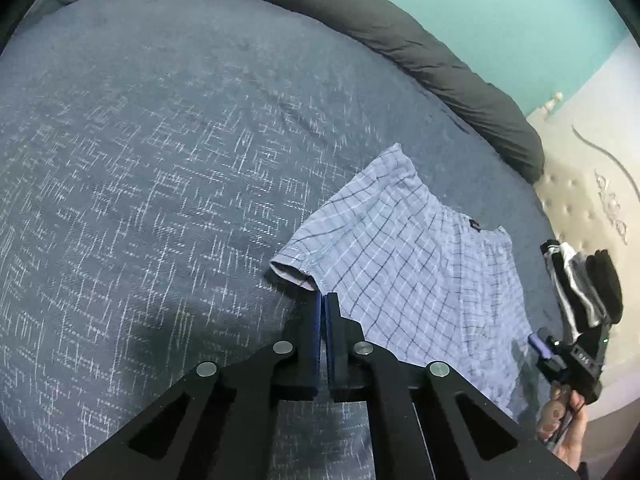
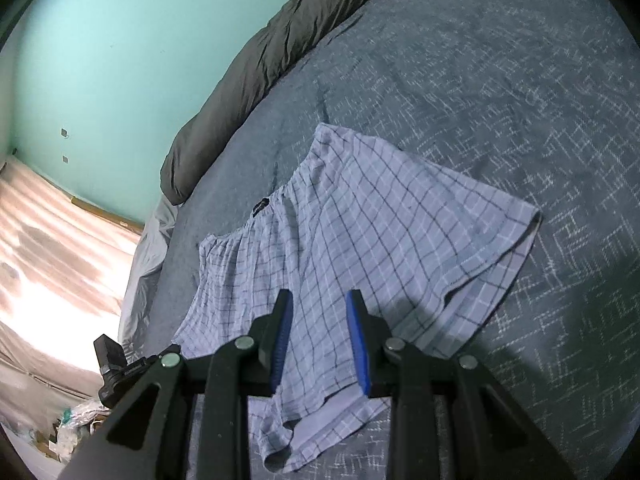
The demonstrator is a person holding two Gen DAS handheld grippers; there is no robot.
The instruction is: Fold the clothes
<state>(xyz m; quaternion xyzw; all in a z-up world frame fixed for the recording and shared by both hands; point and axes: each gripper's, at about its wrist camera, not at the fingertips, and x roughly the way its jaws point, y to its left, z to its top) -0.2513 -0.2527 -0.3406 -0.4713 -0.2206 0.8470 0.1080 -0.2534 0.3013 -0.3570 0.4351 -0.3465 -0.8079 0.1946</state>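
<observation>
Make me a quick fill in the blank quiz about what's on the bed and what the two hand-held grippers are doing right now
1. The garment lying on the blue bedspread is a pair of light blue ____ shorts.
2. The jaws of the left hand-held gripper are ____, at the edge of a leg hem.
3. The jaws of the right hand-held gripper stand ____ over the shorts.
4. The wall behind the bed is painted ____.

Missing words: checked; shut; open; turquoise

shorts (image 2: 360, 216): pale blue, dark and white check
bedspread (image 1: 140, 160): slate blue, white crosshatch flecks
bolster (image 1: 400, 40): dark grey, far edge
wall (image 2: 100, 60): turquoise
finger pads (image 2: 358, 344): blue on black
</observation>
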